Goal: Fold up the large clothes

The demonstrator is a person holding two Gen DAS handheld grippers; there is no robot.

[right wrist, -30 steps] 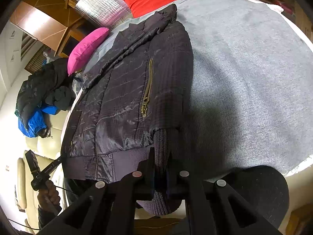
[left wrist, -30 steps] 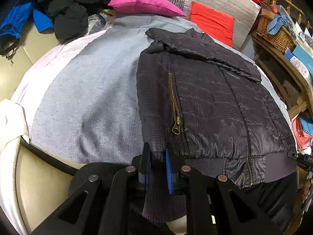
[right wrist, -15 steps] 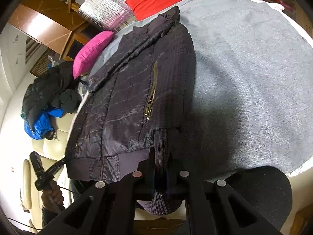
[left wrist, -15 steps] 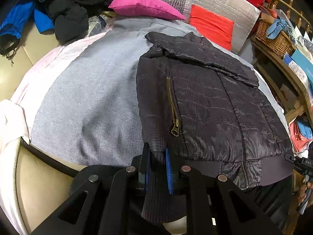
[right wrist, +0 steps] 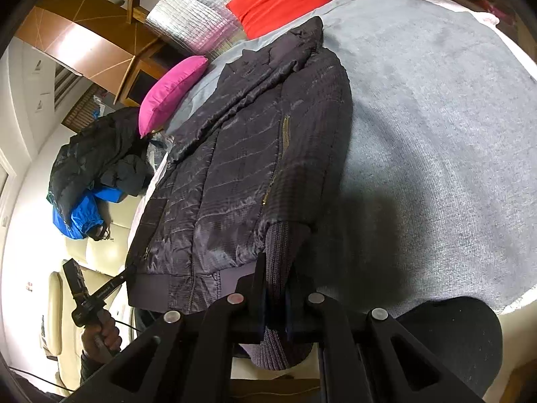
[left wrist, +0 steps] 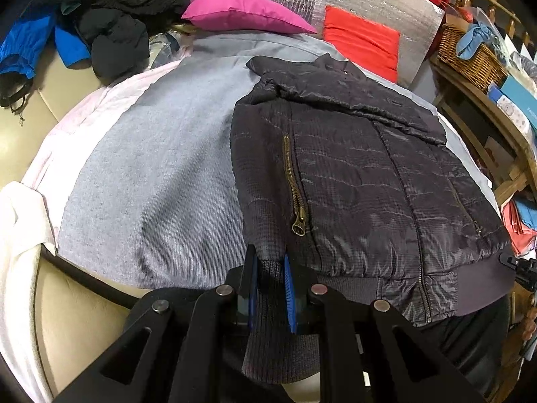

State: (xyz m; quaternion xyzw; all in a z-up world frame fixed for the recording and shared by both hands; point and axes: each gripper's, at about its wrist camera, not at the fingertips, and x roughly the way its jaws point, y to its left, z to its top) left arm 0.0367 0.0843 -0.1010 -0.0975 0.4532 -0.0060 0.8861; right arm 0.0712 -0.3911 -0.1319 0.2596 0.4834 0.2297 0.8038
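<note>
A dark quilted jacket (left wrist: 352,174) lies front up on a grey blanket (left wrist: 161,174), collar at the far end, hem at the near edge. It also shows in the right wrist view (right wrist: 241,174). Both sleeves are folded in along its sides. My left gripper (left wrist: 270,268) is shut on the knitted cuff (left wrist: 268,265) of the left sleeve at the near edge. My right gripper (right wrist: 276,270) is shut on the other knitted cuff (right wrist: 280,255) at the hem. The left gripper also shows in the right wrist view (right wrist: 87,288), held in a hand.
A pink pillow (left wrist: 241,13) and a red cushion (left wrist: 362,43) lie at the far end. A pile of black and blue clothes (left wrist: 84,27) sits at the far left. A wicker basket (left wrist: 470,50) stands on a wooden shelf at the right.
Both grippers stay shut on the cuffs. The jacket has shifted slightly in both views; the right wrist view has tilted a little.
</note>
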